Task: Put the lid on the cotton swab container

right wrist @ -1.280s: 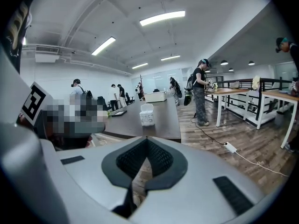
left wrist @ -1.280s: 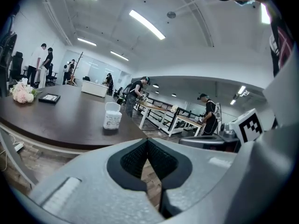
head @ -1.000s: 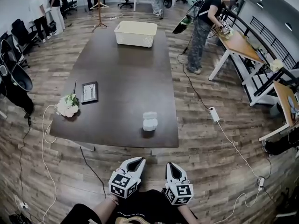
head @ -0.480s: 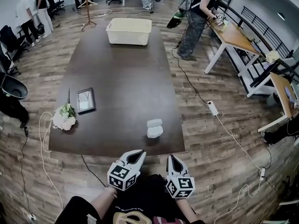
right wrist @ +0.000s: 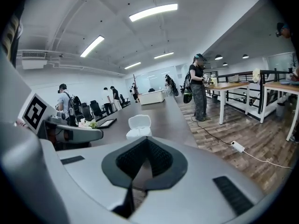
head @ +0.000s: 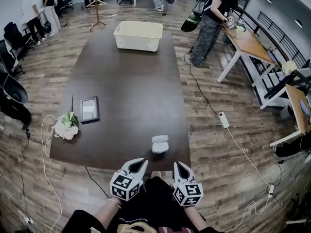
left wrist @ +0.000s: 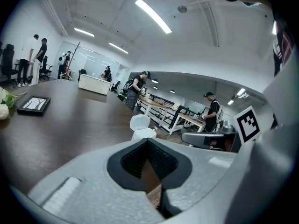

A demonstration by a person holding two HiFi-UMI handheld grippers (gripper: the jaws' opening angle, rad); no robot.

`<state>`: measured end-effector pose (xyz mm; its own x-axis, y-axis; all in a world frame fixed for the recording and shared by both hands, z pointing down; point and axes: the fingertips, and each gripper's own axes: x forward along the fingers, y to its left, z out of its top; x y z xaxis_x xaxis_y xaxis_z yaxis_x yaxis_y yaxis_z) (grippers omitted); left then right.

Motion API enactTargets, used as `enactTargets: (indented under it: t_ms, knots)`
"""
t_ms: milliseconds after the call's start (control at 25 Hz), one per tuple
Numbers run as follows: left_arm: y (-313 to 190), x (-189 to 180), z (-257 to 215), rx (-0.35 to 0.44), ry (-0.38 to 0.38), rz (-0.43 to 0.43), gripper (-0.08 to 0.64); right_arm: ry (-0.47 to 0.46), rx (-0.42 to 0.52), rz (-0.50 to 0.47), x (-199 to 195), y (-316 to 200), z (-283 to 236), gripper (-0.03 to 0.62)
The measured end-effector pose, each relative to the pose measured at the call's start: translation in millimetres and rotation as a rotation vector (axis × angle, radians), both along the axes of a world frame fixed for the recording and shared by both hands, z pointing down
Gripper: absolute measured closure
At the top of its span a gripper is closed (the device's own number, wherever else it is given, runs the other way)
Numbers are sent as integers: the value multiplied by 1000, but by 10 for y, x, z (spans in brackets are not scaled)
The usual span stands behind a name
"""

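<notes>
The white cotton swab container [head: 160, 147] stands near the front edge of the dark table [head: 131, 81], its hinged lid [head: 160, 139] flipped open behind it. It also shows as the container [left wrist: 143, 133] with the raised lid [left wrist: 139, 122] in the left gripper view, and as the container [right wrist: 137, 133] with the lid [right wrist: 139, 122] in the right gripper view. My left gripper [head: 139, 164] and right gripper [head: 179, 167] hang side by side just short of the table's front edge, below the container. Both are shut with nothing between the jaws.
A cream basket [head: 138, 35] sits at the table's far end. A framed picture [head: 89, 108] and a bunch of white flowers [head: 65, 127] lie at the front left. Cables [head: 46, 144] trail on the wood floor. A person [head: 210, 23] stands by desks at the right.
The view has shifted: table and container sit closer to me. Both grippers have stayed shut, side by side, and now reach nearly to the table's front edge.
</notes>
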<state>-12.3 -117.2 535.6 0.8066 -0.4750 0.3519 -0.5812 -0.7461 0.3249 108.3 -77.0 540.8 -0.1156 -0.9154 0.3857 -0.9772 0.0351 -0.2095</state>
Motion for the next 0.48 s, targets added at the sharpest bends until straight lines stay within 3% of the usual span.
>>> enactTargets:
  t_ms: [480]
  knots:
    - [-358, 157, 92, 15, -62, -143, 551, 0, -6, -140, 283, -499, -26, 584]
